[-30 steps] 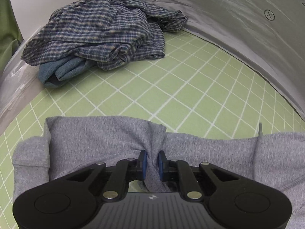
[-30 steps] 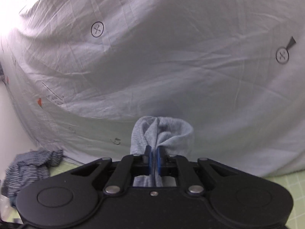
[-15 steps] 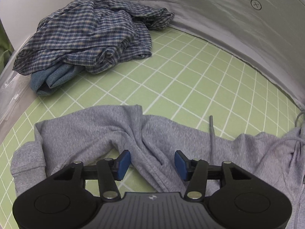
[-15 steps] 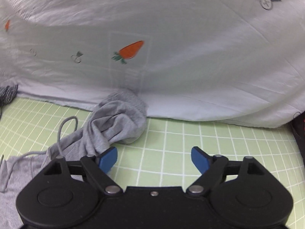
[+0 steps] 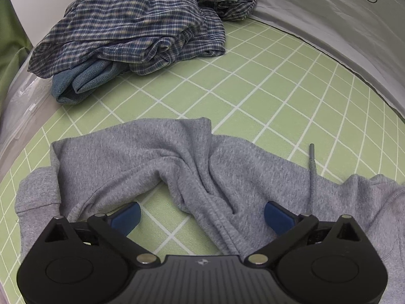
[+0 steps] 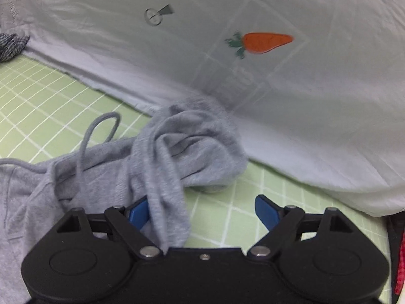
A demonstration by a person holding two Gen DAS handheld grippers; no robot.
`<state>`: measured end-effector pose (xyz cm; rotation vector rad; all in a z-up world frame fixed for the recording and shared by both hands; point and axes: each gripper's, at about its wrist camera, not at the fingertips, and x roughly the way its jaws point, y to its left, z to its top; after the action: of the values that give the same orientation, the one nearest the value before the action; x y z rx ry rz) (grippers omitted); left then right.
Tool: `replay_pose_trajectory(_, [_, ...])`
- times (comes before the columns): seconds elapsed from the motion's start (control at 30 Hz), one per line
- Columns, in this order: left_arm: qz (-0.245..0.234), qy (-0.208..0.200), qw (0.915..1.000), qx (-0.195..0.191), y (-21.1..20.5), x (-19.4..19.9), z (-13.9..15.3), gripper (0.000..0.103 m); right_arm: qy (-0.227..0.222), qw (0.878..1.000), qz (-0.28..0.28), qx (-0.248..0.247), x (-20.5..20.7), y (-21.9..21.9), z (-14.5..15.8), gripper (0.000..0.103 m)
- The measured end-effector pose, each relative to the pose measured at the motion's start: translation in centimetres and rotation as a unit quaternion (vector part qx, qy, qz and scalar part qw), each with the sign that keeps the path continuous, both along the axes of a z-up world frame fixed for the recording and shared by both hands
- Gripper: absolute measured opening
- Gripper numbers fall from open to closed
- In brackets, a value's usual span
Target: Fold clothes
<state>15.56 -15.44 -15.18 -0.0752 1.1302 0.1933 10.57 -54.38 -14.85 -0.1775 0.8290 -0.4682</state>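
green grid mat (image 5: 265, 96), grey hoodie (image 5: 152, 162) spread flat; left gripper (image 5: 201, 216) jaws wide, straddling fabric ridge; right gripper (image 6: 201, 209) jaws wide too, holding nothing; plaid shirt (image 5: 141, 22) heaped behind.

Green grid mat (image 5: 265, 96) w/ grey hoodie (image 5: 141, 157), plaid shirt (image 5: 131, 22), blue cloth (image 5: 81, 81).

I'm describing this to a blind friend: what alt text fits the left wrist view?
An open left gripper hovers over a rumpled grey hoodie on a green grid mat, a fold of it between the blue pads. Behind lies a crumpled plaid shirt on a blue garment.
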Motion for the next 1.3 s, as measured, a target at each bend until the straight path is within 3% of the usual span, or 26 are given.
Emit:
replay_pose_trajectory(0.13, [0.008, 0.002, 0.9999, -0.011, 0.2, 0.0, -0.1, 0.103, -0.045, 0.992, -0.118, 0.010, -3.6, -5.4, 1.8, 0.084])
replay_pose_trajectory(0.27, [0.005, 0.001, 0.9999, -0.010, 0.1, 0.0, -0.2, 0.103, 0.013, 0.984, -0.175, 0.026, -6.3, -8.2, 0.1, 0.079])
replay_pose_trajectory(0.3, [0.005, 0.001, 0.9999, -0.010, 0.1, -0.1, -0.2, 0.103, 0.021, 0.984, -0.178, 0.016, -6.6, -8.0, 0.1, 0.072])
replay_pose_trajectory(0.33, [0.006, 0.000, 0.9999, -0.010, 0.1, -0.1, -0.2, 0.103, 0.020, 0.984, -0.175, 0.011, -6.8, -7.8, 0.4, 0.073])
replay_pose_trajectory(0.43, [0.010, -0.001, 0.9999, -0.009, 0.0, -0.2, -0.2, 0.103, -0.023, 0.986, -0.161, 0.047, -6.6, -7.4, 1.7, 0.085])
replay_pose_trajectory(0.5, [0.012, -0.001, 0.9999, -0.009, 0.1, -0.2, -0.2, 0.103, -0.038, 0.985, -0.149, 0.085, -5.6, -7.5, 1.8, 0.088])
replay_pose_trajectory(0.6, [0.011, 0.001, 0.9999, -0.010, 0.1, -0.1, -0.2, 0.103, -0.019, 0.983, -0.140, 0.115, -3.7, -7.8, 0.7, 0.087])
replay_pose_trajectory(0.67, [0.009, 0.001, 0.9999, -0.010, 0.2, -0.1, -0.2, 0.103, -0.007, 0.982, -0.134, 0.135, -2.5, -8.0, 0.0, 0.076])
replay_pose_trajectory(0.73, [0.008, 0.001, 0.9999, -0.011, 0.3, 0.0, -0.2, 0.103, 0.005, 0.980, -0.128, 0.150, -1.7, -8.5, -0.6, 0.042])
replay_pose_trajectory(0.8, [0.008, 0.001, 0.9999, -0.011, 0.3, -0.1, -0.2, 0.103, 0.005, 0.980, -0.127, 0.151, -1.6, -9.3, -1.0, 0.020])
replay_pose_trajectory(0.83, [0.008, 0.001, 0.9999, -0.011, 0.3, -0.1, -0.2, 0.103, 0.002, 0.981, -0.135, 0.142, -1.6, -9.8, -1.1, 0.020])
replay_pose_trajectory(0.93, [0.007, 0.001, 0.9999, -0.011, 0.3, 0.0, -0.1, 0.103, -0.006, 0.978, -0.176, 0.111, -1.9, -11.2, -0.8, 0.025])
replay_pose_trajectory(0.97, [0.007, 0.001, 0.9999, -0.011, 0.3, 0.0, -0.1, 0.103, -0.011, 0.976, -0.192, 0.106, -2.0, -11.5, -0.5, 0.032])
replay_pose_trajectory(1.03, [0.007, 0.002, 0.9999, -0.012, 0.3, 0.0, -0.1, 0.103, -0.036, 0.970, -0.211, 0.118, -2.6, -10.8, 0.4, 0.062])
replay_pose_trajectory(1.13, [0.007, 0.002, 0.9999, -0.012, 0.3, 0.0, -0.1, 0.103, -0.067, 0.972, -0.189, 0.124, -3.2, -7.7, 1.3, 0.079])
replay_pose_trajectory(1.3, [0.006, 0.002, 0.9999, -0.012, 0.3, 0.0, -0.1, 0.103, -0.083, 0.984, -0.092, 0.129, -1.9, -2.0, 1.5, 0.082])
